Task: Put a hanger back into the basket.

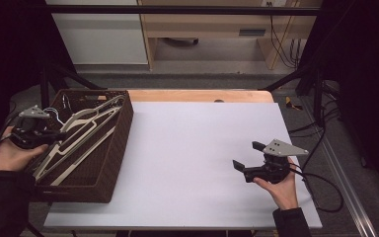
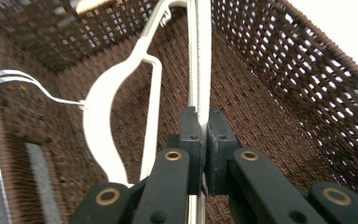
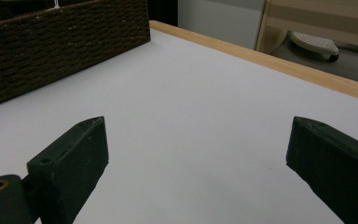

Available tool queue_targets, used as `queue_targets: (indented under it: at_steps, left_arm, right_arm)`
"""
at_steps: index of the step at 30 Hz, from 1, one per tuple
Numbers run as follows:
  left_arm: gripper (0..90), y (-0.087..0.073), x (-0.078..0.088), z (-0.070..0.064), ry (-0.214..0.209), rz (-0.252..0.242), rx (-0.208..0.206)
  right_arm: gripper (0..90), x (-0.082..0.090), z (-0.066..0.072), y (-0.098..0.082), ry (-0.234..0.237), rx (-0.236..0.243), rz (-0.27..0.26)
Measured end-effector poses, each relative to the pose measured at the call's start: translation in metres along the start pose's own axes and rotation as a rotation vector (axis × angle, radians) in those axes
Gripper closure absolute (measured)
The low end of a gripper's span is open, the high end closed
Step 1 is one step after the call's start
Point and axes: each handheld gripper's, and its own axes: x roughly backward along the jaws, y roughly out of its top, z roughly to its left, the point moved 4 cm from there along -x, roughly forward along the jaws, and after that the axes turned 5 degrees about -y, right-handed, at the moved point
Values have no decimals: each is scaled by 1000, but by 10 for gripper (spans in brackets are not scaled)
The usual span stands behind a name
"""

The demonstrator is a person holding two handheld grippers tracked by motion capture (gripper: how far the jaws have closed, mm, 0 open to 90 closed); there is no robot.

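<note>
Left hand-held gripper (image 2: 204,140) clenched on white hanger (image 2: 199,56) inside brown basket (image 1: 109,163), right hand-held gripper (image 1: 249,157) released above table (image 1: 187,148)

White surface (image 1: 192,148), bare across the middle and right, with a wooden strip (image 1: 202,95) along the far edge. Beyond that, grey floor (image 1: 202,79). Farther back, a white cabinet (image 1: 98,39) at left, just beside a pale wooden desk (image 1: 217,24). Black cables (image 1: 281,44) hanging by the desk's right leg. Black bar (image 1: 177,10) level across the top. Metal rail (image 1: 345,182) slanting along the floor at right. In the right gripper view, a pale flat object (image 3: 314,44) on the floor under the desk, kind unclear.
</note>
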Motion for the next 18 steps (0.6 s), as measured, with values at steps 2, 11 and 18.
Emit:
queue_targets:
  at_steps: [2, 11, 18]
  left_arm:
    - [871, -3, -8, 0, -12, 7, 26]
    - [852, -26, -29, 13, -27, 67, 140]
    - [727, -37, -27, 28, 115, 98, 207]
  right_arm:
    - [60, 1, 0, 0, 1, -1, -1]
    - [61, -1, 0, 0, 4, -4, 5]
    - [60, -3, 2, -1, 8, -1, 12]
